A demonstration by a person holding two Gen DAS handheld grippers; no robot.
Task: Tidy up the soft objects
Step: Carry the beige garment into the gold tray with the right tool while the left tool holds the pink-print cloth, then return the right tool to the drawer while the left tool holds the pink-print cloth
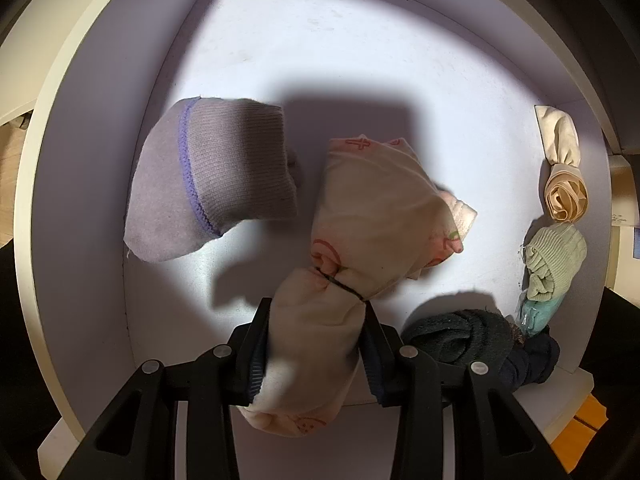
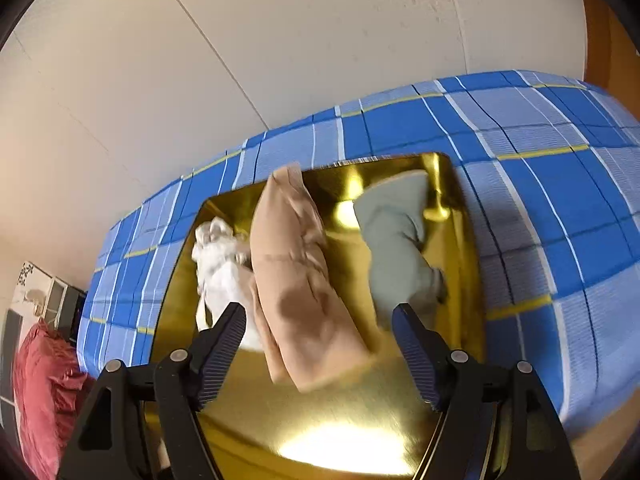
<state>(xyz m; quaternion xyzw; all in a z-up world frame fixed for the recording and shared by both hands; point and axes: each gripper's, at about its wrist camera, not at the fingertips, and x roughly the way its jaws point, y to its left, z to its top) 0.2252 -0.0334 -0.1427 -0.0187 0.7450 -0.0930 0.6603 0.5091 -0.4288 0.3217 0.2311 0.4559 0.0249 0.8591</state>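
Observation:
My left gripper (image 1: 316, 306) is shut on a cream sock bundle (image 1: 372, 216) with pink print, tied by a dark band, and holds it over the white drawer floor (image 1: 340, 60). A lavender sock (image 1: 208, 184) with a purple stripe lies to its left. In the right wrist view, my right gripper (image 2: 318, 308) stands open above a gold tray (image 2: 460, 240). A tan sock (image 2: 296, 280) lies in the gap between its fingers, and neither pad presses it. A white cloth (image 2: 224, 264) and a grey-green sock (image 2: 396, 248) lie on the tray on either side.
Along the drawer's right wall sit a cream roll (image 1: 564, 184), a pale green roll (image 1: 554, 264), a teal piece (image 1: 536, 316), a dark sock ball (image 1: 464, 336) and a navy one (image 1: 532, 360). The tray rests on a blue plaid bed cover (image 2: 540, 160). Red fabric (image 2: 44, 380) lies at the left.

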